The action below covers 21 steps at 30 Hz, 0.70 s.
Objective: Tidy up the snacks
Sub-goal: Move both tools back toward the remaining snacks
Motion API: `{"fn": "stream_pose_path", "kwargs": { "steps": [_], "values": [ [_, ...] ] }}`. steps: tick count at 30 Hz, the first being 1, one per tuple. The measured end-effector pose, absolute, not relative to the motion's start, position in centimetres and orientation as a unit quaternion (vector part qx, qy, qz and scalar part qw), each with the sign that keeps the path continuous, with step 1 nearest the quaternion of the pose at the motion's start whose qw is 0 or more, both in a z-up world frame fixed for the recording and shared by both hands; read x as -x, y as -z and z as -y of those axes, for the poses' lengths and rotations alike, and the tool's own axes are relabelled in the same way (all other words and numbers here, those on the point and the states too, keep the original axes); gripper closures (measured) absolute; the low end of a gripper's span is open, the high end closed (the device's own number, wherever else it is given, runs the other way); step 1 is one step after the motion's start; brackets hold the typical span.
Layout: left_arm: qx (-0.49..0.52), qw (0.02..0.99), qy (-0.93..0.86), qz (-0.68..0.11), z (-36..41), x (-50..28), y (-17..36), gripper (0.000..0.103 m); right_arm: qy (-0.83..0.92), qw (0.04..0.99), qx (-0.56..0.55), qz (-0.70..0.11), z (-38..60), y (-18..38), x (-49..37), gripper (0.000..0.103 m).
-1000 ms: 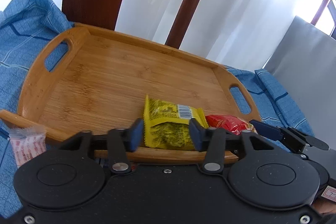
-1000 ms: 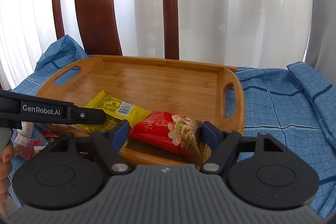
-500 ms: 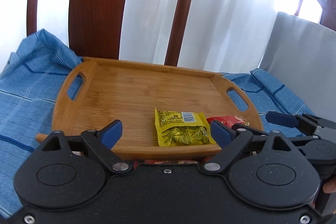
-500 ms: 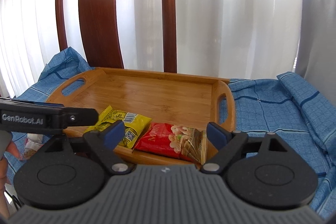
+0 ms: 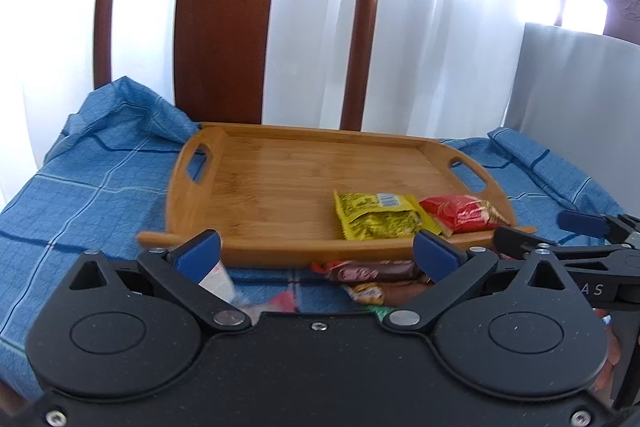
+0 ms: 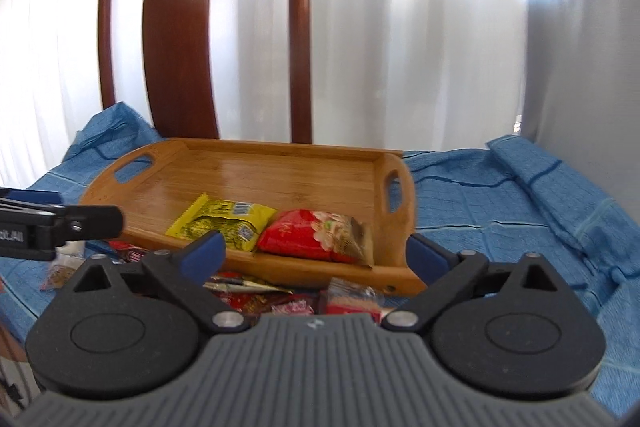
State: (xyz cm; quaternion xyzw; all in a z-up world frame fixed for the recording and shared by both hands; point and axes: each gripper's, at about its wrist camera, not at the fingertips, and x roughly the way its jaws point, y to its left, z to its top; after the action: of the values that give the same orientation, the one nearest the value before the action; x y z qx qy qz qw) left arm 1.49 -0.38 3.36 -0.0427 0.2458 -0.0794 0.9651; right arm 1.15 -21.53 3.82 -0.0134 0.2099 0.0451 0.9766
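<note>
I see a crinkled yellow packet (image 5: 378,217) beside a glossy red packet (image 5: 460,213) on the bamboo tray (image 5: 280,179). Left tongs (image 5: 318,253) and right tongs (image 6: 316,253) gape wide, empty.

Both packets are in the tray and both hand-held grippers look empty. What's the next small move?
Probably lower the open left hand-held gripper onto the brown snack bar on the cloth just in front of the tray. The yellow packet and red packet already lie inside; loose snacks remain outside.

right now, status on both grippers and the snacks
Left gripper open, right gripper open, both empty. Yellow packet and red packet in tray. Loose snacks wait on cloth, nothing blocking.
</note>
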Motion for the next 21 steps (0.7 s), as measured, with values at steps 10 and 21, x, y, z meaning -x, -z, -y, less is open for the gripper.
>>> {"fn": "stream_pose_path", "kwargs": {
  "steps": [10, 21],
  "values": [
    [0.049, 0.961, 0.029, -0.270, -1.8, -0.5, -1.1, 0.000, 0.006, 0.978, 0.018, -0.208, 21.3, -1.7, 1.6, 0.002],
    [0.025, 0.964, 0.008, -0.264, -2.0, 0.8, 0.0, 0.001, 0.043, 0.975, -0.038, -0.214, 21.3, -0.2, 3.5, 0.025]
  ]
}}
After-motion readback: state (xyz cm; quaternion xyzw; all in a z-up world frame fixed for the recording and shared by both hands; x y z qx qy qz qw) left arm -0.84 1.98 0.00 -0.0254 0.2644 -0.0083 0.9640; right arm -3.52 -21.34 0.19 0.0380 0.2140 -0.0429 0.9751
